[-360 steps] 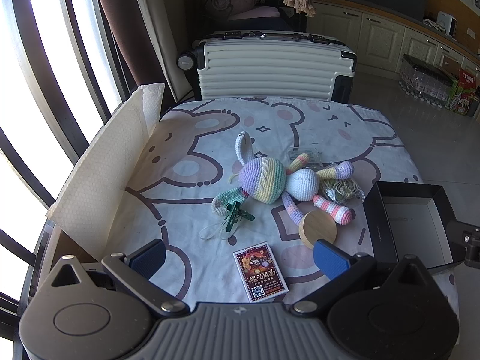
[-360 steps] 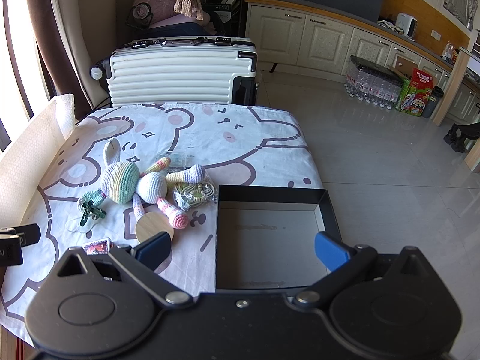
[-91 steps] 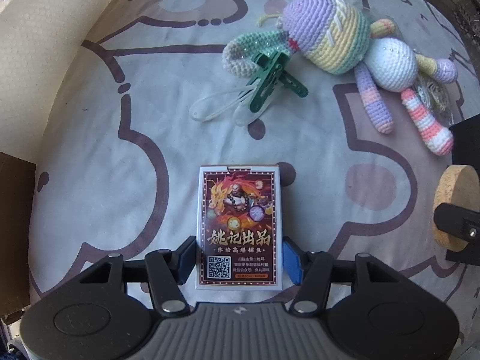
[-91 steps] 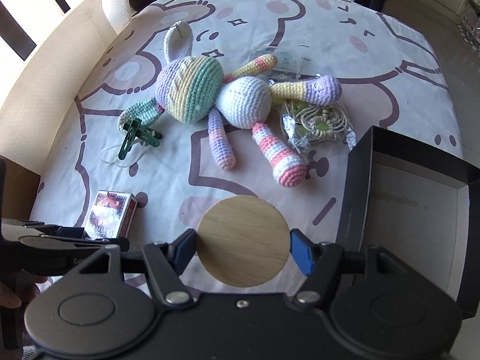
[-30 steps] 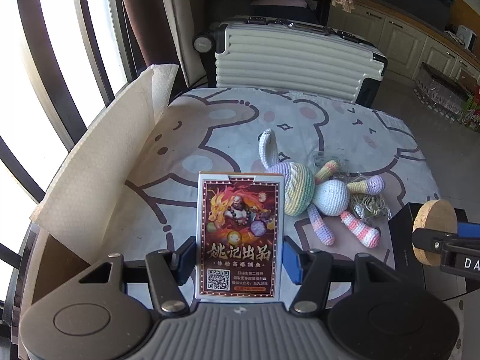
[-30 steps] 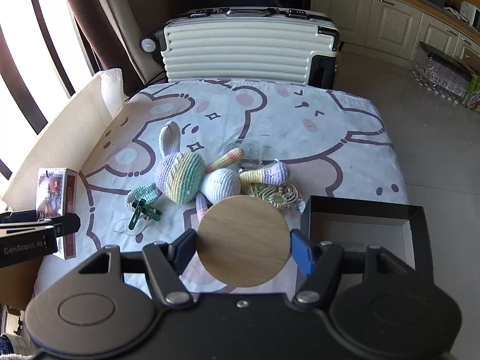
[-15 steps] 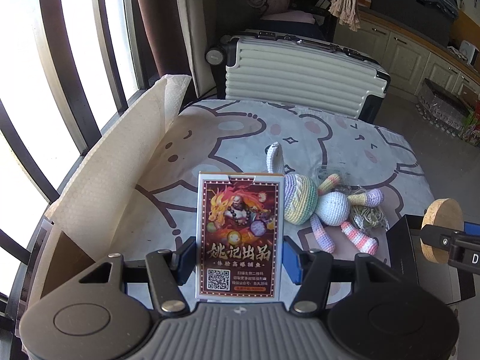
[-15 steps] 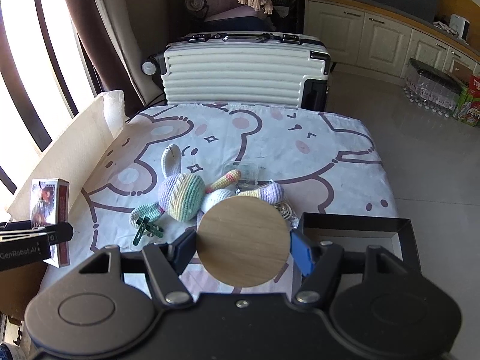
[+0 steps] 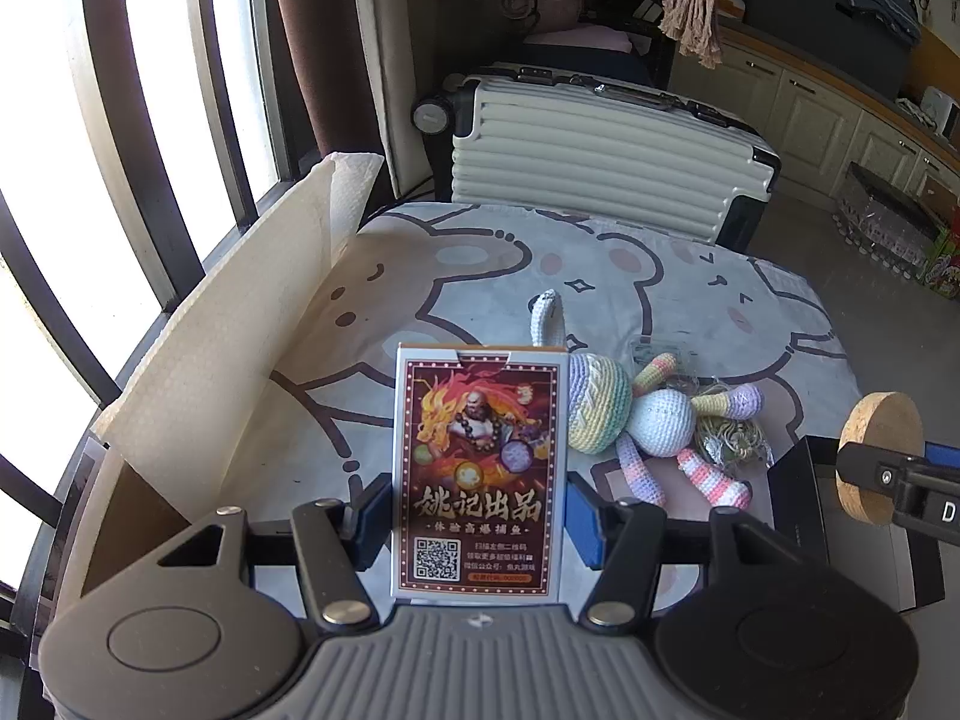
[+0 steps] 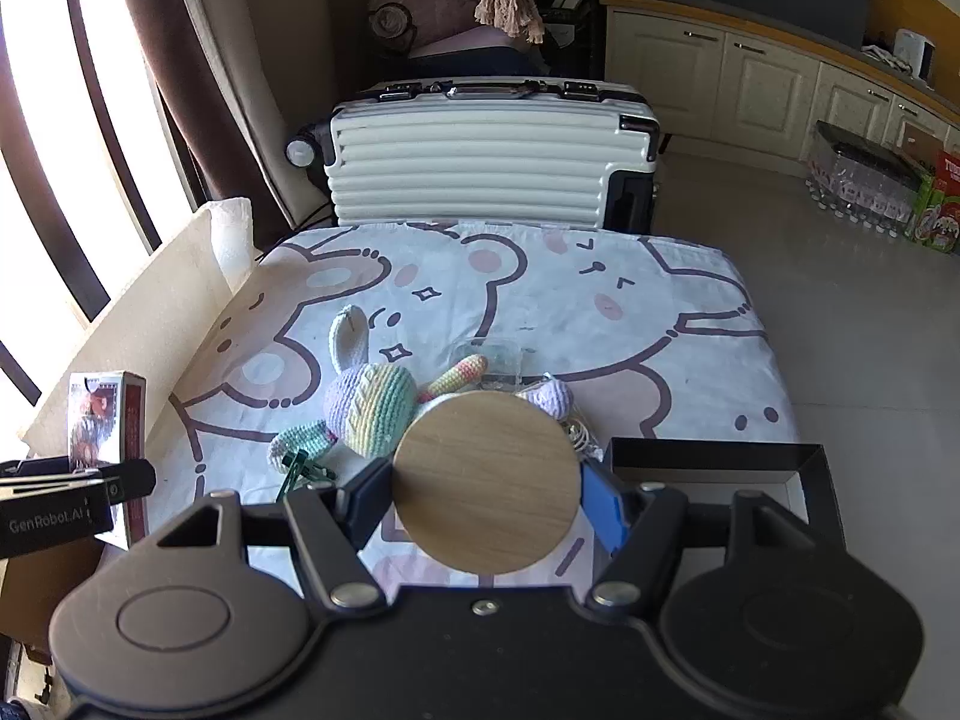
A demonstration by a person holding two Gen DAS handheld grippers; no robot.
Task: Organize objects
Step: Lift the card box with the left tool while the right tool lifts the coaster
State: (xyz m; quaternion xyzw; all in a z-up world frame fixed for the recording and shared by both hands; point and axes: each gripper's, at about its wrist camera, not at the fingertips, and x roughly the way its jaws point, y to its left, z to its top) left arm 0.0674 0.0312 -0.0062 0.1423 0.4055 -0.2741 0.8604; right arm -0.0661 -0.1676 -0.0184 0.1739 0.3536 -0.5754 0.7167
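Observation:
My left gripper (image 9: pixel 477 525) is shut on a box of playing cards (image 9: pixel 477 468), held upright above the bear-print table (image 9: pixel 480 276). My right gripper (image 10: pixel 486 504) is shut on a round wooden disc (image 10: pixel 487 483), also lifted off the cloth. From the left wrist view the disc (image 9: pixel 879 456) hangs at the right, over the black open box (image 9: pixel 798 510). From the right wrist view the card box (image 10: pixel 105 420) is at the far left. A crocheted pastel bunny (image 10: pixel 372 402) lies mid-table, with a green clip (image 10: pixel 300 468) by its ear.
A white ribbed suitcase (image 10: pixel 492 162) stands behind the table. A white foam sheet (image 9: pixel 240 348) leans along the left edge by the window bars. A bundle of string (image 9: pixel 729 438) and a clear packet (image 10: pixel 492 360) lie beside the bunny. The black box (image 10: pixel 714 462) sits at the right edge.
Both grippers have drawn slightly back and up from the table with their objects still held; the bunny and the black box look a little smaller and lower in view.

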